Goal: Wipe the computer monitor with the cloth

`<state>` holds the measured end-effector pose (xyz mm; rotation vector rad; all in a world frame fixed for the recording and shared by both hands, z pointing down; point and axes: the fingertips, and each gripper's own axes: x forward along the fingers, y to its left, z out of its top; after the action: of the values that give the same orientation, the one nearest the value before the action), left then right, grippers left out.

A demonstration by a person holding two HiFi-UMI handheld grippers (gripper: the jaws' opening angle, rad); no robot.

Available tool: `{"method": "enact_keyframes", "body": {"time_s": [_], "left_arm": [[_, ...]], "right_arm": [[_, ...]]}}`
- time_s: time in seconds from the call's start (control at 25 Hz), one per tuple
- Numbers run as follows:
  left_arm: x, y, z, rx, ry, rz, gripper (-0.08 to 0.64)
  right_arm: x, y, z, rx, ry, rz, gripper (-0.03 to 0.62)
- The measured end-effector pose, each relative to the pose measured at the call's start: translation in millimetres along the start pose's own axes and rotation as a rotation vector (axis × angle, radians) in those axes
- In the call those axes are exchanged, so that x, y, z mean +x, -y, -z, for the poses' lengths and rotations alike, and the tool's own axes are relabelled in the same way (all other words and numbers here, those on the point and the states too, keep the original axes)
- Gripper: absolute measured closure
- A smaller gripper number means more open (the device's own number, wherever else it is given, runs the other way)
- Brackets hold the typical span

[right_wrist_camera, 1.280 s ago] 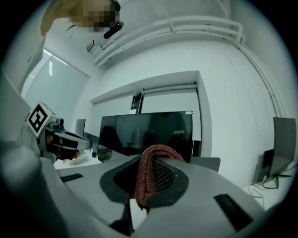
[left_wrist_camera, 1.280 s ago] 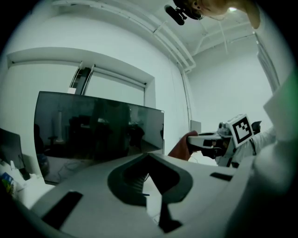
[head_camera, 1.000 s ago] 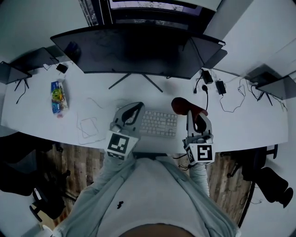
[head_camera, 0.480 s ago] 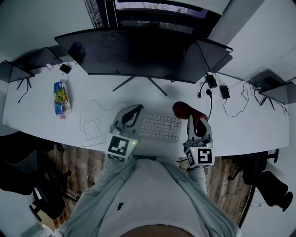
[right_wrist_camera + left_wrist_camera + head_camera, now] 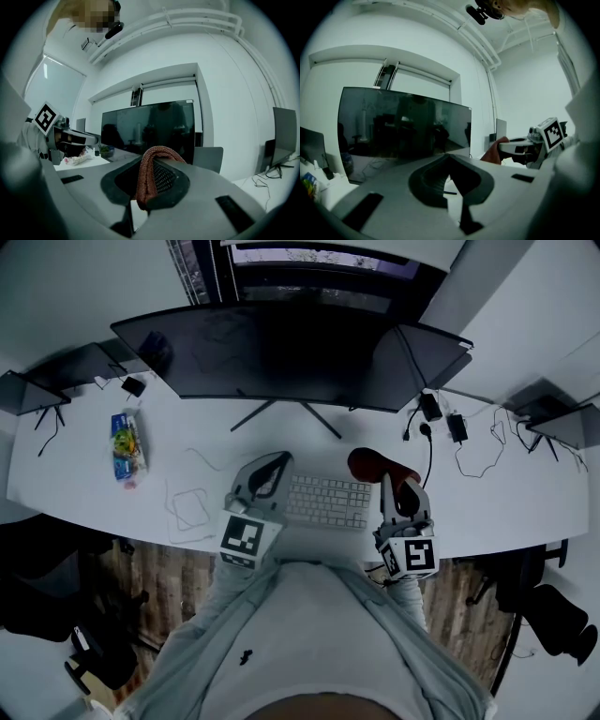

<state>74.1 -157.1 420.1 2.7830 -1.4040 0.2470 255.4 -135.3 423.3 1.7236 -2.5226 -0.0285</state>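
The right claw [image 5: 151,164] was clamped tight on the red cloth [image 5: 145,180], low over the bench [image 5: 75,474] at 3 o'clock of the keyboard [image 5: 326,501]; the left claw [image 5: 449,158] sat pinched closed and empty at 9 o'clock, and the monitor [image 5: 281,352] stood dark at 12 o'clock

Rough woven cloth [image 5: 146,180], glossy dark monitor [image 5: 151,125]

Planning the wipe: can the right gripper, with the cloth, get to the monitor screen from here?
Probably yes: the right gripper, shut on the cloth, faces the monitor, with only a cable on the desk between them.
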Motion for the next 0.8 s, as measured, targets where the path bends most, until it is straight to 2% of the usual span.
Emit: {"method": "enact_keyframes", "body": {"time_s": [0.44,0.8], "left_arm": [[7.8,-7.1,0.8,0.003,-0.006,0.011,0.54],[8.8,-12.6,3.7,-0.004,-0.015,0.003,0.54]], "right_arm": [[7.1,-0.1,9.3,0.045,-0.038,0.018,0.557],[10.4,-0.9,6.2,0.051,-0.017,0.025,0.557]]}}
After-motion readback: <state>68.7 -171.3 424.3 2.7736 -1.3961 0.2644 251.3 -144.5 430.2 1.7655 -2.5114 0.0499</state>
